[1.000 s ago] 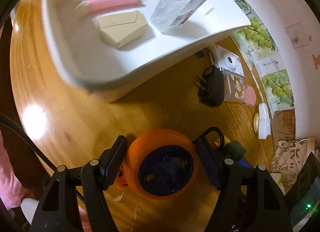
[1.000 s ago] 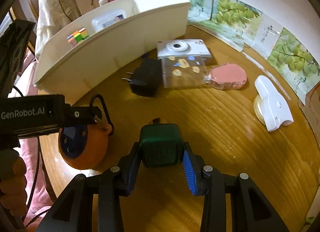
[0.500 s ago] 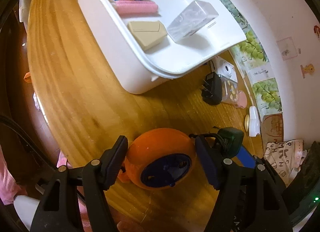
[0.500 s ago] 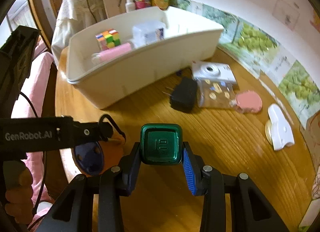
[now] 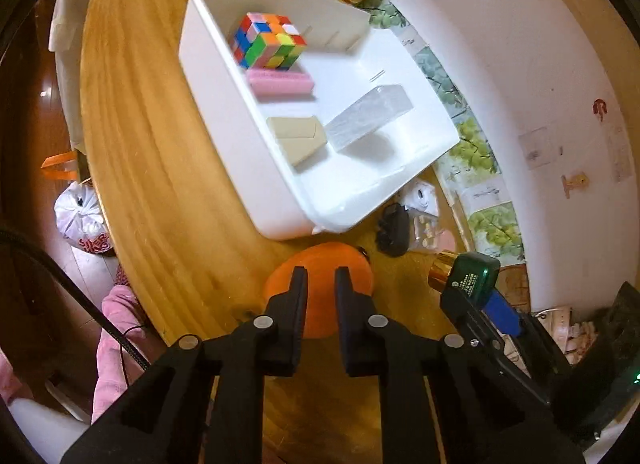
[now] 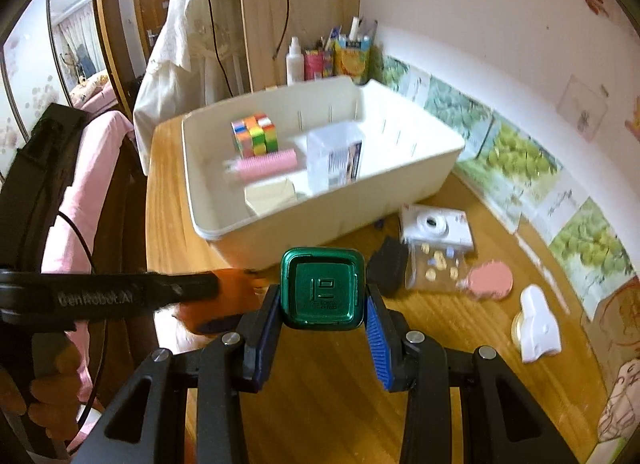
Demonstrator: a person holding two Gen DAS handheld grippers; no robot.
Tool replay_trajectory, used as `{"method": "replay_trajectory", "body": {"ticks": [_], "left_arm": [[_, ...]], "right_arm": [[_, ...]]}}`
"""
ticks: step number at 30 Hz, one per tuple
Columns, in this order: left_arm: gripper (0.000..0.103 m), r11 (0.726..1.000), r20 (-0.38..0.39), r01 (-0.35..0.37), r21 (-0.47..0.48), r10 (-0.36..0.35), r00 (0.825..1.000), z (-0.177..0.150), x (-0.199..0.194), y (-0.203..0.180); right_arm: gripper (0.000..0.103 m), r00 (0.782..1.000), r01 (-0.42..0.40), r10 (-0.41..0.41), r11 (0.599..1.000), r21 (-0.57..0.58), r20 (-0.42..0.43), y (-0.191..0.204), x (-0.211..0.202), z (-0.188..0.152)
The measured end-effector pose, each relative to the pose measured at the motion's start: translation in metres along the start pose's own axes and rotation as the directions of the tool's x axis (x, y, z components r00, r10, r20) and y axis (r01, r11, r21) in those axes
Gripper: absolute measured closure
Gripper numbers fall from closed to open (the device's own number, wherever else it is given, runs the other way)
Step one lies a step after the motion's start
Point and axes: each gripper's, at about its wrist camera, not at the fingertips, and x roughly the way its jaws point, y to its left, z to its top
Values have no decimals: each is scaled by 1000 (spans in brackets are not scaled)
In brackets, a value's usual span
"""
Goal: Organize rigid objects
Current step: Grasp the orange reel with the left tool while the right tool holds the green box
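Change noted at the left gripper [image 5: 322, 276]: half a second ago its jaws stood wide on either side of the orange round object [image 5: 360, 268]; they are now drawn in close together. The object shows through the narrow gap and beyond the fingertips, low in the centre of the left wrist view. We cannot confirm whether the jaws pinch some thin part of it or have clenched on nothing. In the right wrist view it is a blur at the tip of the left tongs.

The right gripper [image 6: 323, 294] is unchanged in state. It is clamped on the green bottle [image 6: 322, 288], which sits square between the blue pads, base toward the camera. Both views now look down on the scene from higher than a second ago, so more of the white bin [image 5: 216, 104] is visible.

The bin occupies the upper centre of both frames and already holds the colour cube [image 5: 268, 40], pink roller [image 5: 280, 82], beige box [image 5: 298, 138] and clear box [image 5: 368, 116].

In our judgement the bottle is lifted and ready to carry to the bin. The orange object's transfer is in doubt and its grip should be checked. The black adapter [image 6: 388, 264], white camera [image 6: 436, 224] and pink disc [image 6: 490, 282] are not yet sorted, at right of frame.
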Motion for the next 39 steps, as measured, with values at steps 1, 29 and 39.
{"method": "replay_trajectory", "body": {"ticks": [1,29,39], "left_arm": [[90,1000,-15,-8,3,8,1000,3,3,1],[66,991,-206,47,128,-20,978,-32,40,-37],[28,974,-205,21,224,26,978,-29,57,-71]], "right_arm": [[63,1000,0,0,1000,-2,5,0,0,2],[63,999,36,-33,995,97,-32,-38,1,-15],[63,995,97,-90,979,178,-47,-71,-6,-23]]}}
